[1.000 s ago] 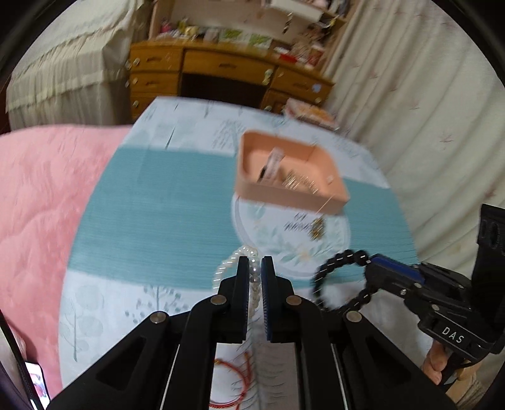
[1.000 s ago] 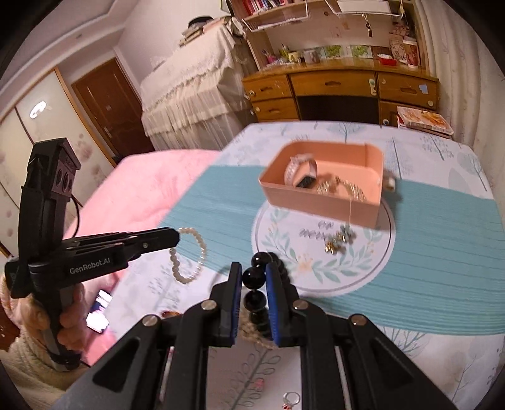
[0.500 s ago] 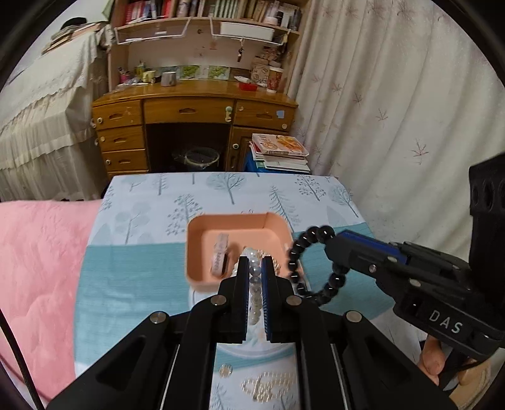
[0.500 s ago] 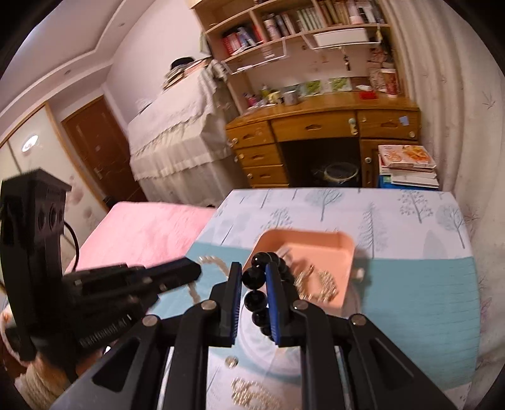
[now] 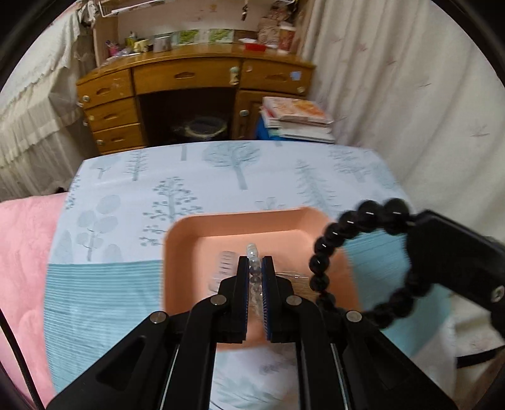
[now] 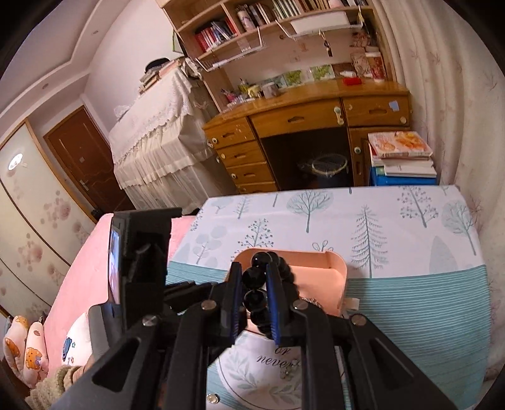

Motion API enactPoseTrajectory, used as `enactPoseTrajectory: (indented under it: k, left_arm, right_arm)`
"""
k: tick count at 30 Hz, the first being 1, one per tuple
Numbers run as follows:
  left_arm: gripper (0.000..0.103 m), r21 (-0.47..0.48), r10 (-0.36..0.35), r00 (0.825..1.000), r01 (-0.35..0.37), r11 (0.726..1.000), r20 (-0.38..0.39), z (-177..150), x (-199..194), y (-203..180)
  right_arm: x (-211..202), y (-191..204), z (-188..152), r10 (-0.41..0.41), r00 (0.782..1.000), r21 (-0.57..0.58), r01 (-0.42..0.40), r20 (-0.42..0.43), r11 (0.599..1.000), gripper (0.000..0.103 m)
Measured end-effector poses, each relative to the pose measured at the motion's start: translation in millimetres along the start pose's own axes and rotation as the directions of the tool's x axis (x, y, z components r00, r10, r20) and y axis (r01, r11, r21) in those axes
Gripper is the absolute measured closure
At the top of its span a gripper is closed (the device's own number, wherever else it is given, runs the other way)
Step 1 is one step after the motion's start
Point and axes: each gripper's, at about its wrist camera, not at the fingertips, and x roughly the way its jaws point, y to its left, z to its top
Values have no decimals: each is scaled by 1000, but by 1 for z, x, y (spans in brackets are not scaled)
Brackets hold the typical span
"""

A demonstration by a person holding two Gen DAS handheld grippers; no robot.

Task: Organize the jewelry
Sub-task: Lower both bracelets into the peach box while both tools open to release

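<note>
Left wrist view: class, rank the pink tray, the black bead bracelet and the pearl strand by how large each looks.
1. Pink tray
2. Black bead bracelet, though it hangs nearer the camera
3. Pearl strand, mostly hidden between the fingers

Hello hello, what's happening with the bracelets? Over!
Left gripper shut on pearl bracelet. Right gripper shut on black bracelet. Both over pink tray. Nothing blocking.

- only readable bit from where I'm standing: script lettering "never" on the round printed design of the tablecloth (image 6: 271, 359), partly cut off
- book spines on the shelf (image 6: 252, 19) too small to read
</note>
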Motion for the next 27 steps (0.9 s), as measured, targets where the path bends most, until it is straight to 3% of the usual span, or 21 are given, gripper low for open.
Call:
enactPoseTrajectory:
  k: [5,13,16,18,27]
  left_arm:
    - [98,-29,64,998,-64,998,8,-4,11,35]
    - [94,-72,64,998,-64,995,2,-13,21,69]
    - [72,-74,50,999,-49,996,16,-14,19,69]
    - [51,-76,40,999,-38,996,20,-15,17,67]
    - [47,-36,13,998,-11,999,58,-25,-6,43]
  right_arm:
    - [25,-3,-5,-60,998,-29,59,-30,998,88]
    - [59,-3,-11,-182,980,-78,175,-84,981,87]
    - [66,-4,-12,-203,973,-79,195,-112,978,87]
    - [66,-5,-13,-174,978,-67,167,-118,984,85]
    - [51,6,-20,-119,988,-64,113,-94,992,85]
